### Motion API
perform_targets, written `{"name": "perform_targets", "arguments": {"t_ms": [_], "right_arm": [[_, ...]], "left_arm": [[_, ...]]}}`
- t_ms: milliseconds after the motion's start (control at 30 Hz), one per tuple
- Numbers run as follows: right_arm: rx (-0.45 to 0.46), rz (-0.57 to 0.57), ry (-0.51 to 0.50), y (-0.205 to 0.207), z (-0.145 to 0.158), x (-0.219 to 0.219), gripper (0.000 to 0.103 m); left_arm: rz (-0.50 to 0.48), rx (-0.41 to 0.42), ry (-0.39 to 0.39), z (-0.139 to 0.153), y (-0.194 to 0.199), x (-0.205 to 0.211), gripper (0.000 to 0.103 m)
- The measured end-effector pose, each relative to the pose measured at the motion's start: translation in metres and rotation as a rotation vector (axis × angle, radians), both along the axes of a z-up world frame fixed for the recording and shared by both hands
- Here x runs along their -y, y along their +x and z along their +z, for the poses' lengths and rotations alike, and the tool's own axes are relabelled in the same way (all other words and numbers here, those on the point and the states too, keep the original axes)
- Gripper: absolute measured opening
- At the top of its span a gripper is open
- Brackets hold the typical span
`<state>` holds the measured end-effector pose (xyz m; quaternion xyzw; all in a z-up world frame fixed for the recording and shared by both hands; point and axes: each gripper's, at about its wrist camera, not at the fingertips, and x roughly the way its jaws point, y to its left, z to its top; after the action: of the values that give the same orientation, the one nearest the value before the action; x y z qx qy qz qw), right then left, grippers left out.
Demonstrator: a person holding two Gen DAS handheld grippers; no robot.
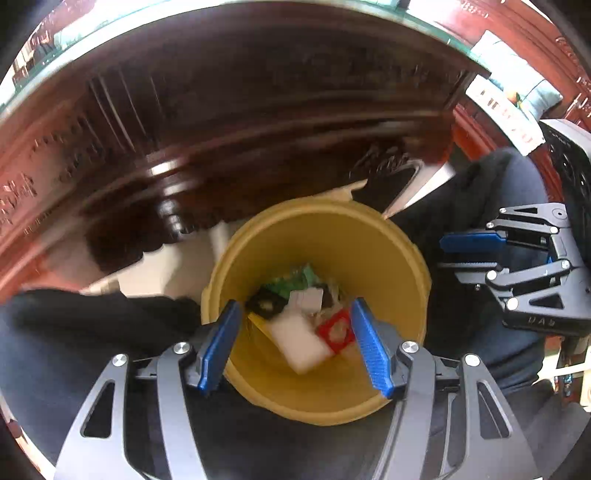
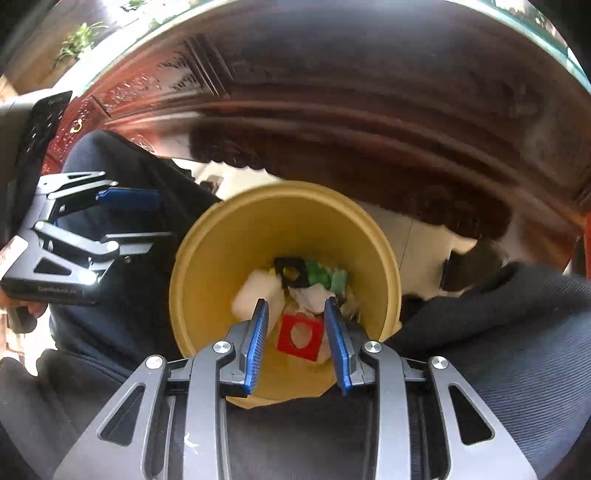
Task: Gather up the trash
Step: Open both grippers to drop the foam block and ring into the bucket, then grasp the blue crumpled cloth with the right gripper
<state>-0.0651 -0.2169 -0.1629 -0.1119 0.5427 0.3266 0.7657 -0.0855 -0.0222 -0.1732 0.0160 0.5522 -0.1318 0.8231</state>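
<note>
A yellow trash bin stands on the floor between the person's knees; it also shows in the right wrist view. Inside lie several bits of trash: a red square piece, a white block, a black piece, green wrapper and crumpled white paper. My left gripper is open and empty above the bin's near rim. My right gripper is open and empty above the bin; it shows at the right in the left wrist view.
A carved dark red wooden table with a glass top edge overhangs the far side of the bin. The person's dark trouser legs flank the bin. Pale floor tiles show beyond it.
</note>
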Motion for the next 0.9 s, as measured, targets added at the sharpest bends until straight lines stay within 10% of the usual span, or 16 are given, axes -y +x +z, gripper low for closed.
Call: {"name": "perform_targets", "arguments": {"t_ms": [467,900], "right_arm": [[0.338,0.002,0.134,0.089,0.140,-0.016,0.042],[0.413,-0.189,0.205,0.260,0.168,-0.047,0.065]], "left_arm": [[0.112,0.363,-0.030,0.148,0.098,-0.027,0.080],[0.277,0.413,-0.033,0.157,0.275,-0.060,0.098]]}}
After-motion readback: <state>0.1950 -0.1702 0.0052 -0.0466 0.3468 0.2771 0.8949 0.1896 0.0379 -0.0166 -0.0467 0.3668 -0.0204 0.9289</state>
